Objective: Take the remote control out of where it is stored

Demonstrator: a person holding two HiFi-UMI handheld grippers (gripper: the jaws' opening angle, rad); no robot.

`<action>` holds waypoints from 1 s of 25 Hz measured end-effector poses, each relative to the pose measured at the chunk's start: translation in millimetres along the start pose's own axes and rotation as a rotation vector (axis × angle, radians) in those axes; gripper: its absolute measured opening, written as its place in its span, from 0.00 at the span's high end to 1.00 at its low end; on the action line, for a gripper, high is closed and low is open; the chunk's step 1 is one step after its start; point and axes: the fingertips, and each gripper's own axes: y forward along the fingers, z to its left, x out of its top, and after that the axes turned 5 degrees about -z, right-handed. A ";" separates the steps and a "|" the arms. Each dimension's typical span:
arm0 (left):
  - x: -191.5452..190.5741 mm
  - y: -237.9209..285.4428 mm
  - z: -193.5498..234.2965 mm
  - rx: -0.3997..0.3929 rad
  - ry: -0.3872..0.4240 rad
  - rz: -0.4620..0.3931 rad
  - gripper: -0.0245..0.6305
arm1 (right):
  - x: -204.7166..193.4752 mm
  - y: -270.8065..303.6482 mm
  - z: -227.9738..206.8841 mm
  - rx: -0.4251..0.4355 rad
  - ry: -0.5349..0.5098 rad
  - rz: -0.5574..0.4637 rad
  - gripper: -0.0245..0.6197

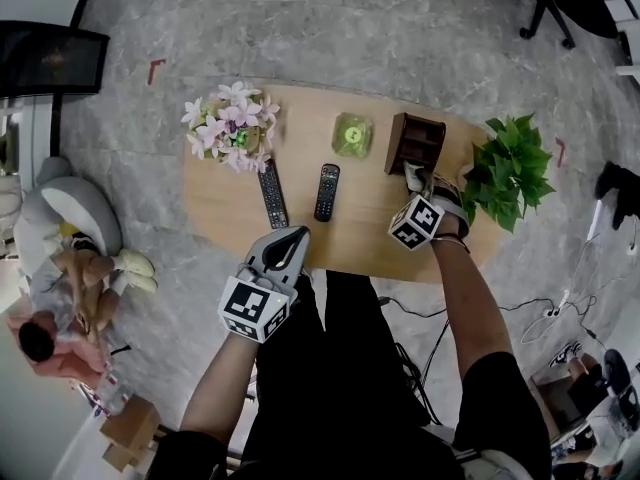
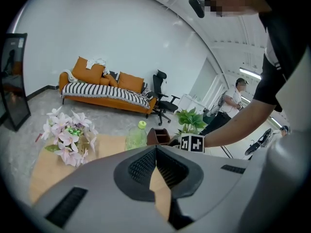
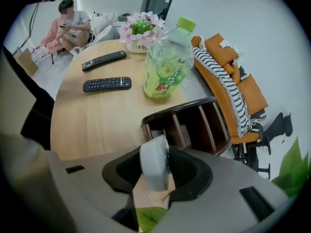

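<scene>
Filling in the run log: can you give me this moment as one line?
left gripper shut, empty, over table edge | right gripper gripping pale remote beside wooden organizer | two black remotes lie on table

Bright even indoor light, soft shadows, fisheye bending at edges (all 3 views), dark corners

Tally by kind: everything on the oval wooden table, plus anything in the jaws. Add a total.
Black remote controls: 2
Pale grey remote control, in the jaws of the right gripper: 1
Green plastic drink bottle: 1
Dark brown wooden organiser box: 1
Pink-and-white flower bouquet: 1
Green leafy potted plant: 1
Total: 7
</scene>
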 end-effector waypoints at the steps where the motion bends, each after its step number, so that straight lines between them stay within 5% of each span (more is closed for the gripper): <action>1: -2.4 0.1 0.0 0.000 -0.007 0.003 0.95 | 0.7 0.1 -0.4 -0.001 -0.014 0.003 0.73; 14: -2.0 -9.0 -11.3 -0.089 0.041 -0.003 0.95 | 25.9 -64.2 -2.3 -0.169 0.021 -0.081 0.78; 25: -31.3 -44.4 -10.7 -0.153 0.085 0.040 0.95 | 29.2 -95.5 61.5 -0.198 0.051 -0.085 0.78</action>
